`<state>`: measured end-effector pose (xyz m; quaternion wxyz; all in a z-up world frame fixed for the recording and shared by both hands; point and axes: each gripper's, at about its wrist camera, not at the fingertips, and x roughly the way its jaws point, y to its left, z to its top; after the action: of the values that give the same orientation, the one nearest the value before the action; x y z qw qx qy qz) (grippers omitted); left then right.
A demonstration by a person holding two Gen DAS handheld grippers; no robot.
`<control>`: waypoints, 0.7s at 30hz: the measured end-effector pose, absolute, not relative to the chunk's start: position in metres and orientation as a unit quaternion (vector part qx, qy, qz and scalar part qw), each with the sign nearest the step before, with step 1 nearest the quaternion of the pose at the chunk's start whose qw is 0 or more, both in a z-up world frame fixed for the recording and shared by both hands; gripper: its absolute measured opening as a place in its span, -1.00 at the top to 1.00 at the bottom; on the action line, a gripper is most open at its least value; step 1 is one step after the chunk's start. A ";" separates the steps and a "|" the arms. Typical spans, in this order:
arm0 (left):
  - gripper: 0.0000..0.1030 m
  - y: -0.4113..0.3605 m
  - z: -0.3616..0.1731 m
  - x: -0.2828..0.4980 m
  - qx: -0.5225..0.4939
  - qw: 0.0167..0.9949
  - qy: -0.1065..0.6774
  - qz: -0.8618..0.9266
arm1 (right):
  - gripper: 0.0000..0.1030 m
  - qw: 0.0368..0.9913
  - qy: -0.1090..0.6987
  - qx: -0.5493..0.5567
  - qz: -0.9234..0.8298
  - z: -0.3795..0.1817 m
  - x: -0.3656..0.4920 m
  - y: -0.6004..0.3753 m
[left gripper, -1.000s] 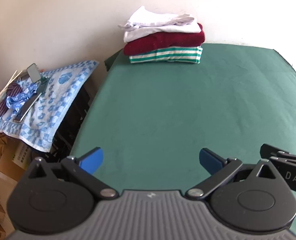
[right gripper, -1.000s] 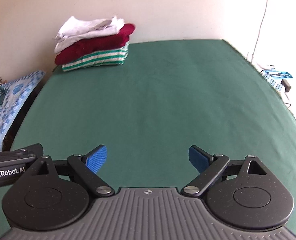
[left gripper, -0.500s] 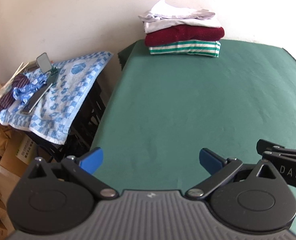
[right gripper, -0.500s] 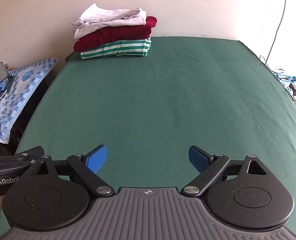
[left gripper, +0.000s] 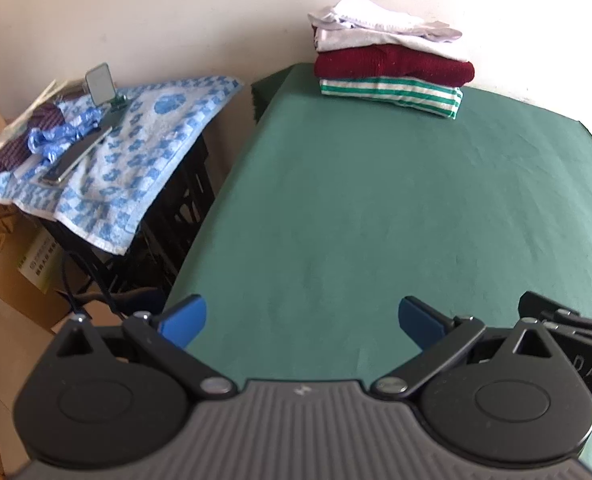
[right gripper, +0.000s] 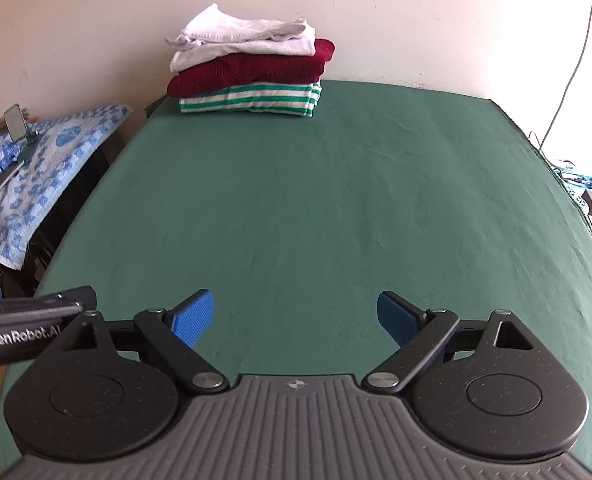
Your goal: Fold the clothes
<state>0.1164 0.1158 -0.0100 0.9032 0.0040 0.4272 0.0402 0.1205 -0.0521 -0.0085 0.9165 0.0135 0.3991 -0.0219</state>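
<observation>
Right wrist view: the right claw (right gripper: 296,316) is gaping wide and empty over the green surface (right gripper: 336,208), the left claw (left gripper: 302,318) likewise; folded clothes (right gripper: 247,68) are sitting stacked at the far edge, against the wall.

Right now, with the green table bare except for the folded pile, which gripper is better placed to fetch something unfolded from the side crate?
Left. The left gripper, open, sits at the table edge beside the blue patterned towel; the open right gripper is farther in.
</observation>
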 end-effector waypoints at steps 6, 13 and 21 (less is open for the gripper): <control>-0.99 0.101 -0.019 0.116 0.007 0.893 0.447 0.048 | -0.76 0.913 0.408 0.018 -0.014 -0.012 0.121 -0.061; -0.99 0.093 -0.024 0.110 0.008 0.895 0.442 0.059 | -0.76 0.907 0.420 0.027 -0.005 -0.015 0.120 -0.069; -0.99 0.088 -0.024 0.111 0.019 0.894 0.443 0.065 | -0.76 0.905 0.423 0.029 -0.007 -0.017 0.122 -0.071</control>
<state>0.1110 0.0884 -0.0241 0.8940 0.0189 0.4429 0.0648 0.1216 -0.0707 -0.0175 0.9054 0.0292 0.4235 -0.0068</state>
